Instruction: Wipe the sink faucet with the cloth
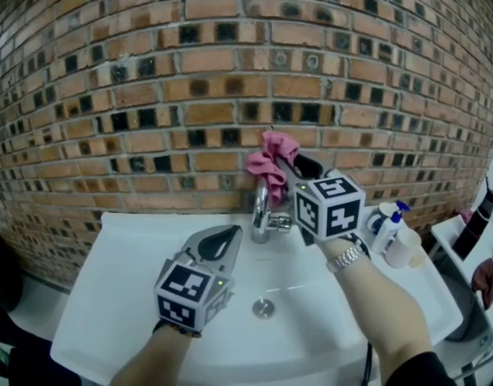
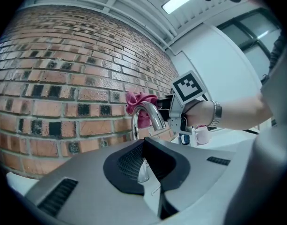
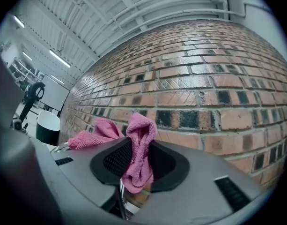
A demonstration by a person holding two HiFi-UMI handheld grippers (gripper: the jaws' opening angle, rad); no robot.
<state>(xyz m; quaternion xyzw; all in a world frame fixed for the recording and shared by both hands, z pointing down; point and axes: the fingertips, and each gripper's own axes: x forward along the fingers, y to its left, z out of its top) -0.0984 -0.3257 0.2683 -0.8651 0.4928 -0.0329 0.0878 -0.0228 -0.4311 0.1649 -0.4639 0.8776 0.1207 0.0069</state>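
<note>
while right gripper (image 1: 288,166) pinches pink cloth (image 1: 270,158), seemingly touching faucet (image 1: 260,207), left gripper (image 1: 227,238) pressed shut

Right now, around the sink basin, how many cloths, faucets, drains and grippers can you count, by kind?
pink cloth: 1
faucet: 1
drain: 1
grippers: 2, the left gripper and the right gripper
Total: 5

Brick wall (image 1: 190,79), strip-lit ribbed ceiling (image 3: 134,13)
</note>
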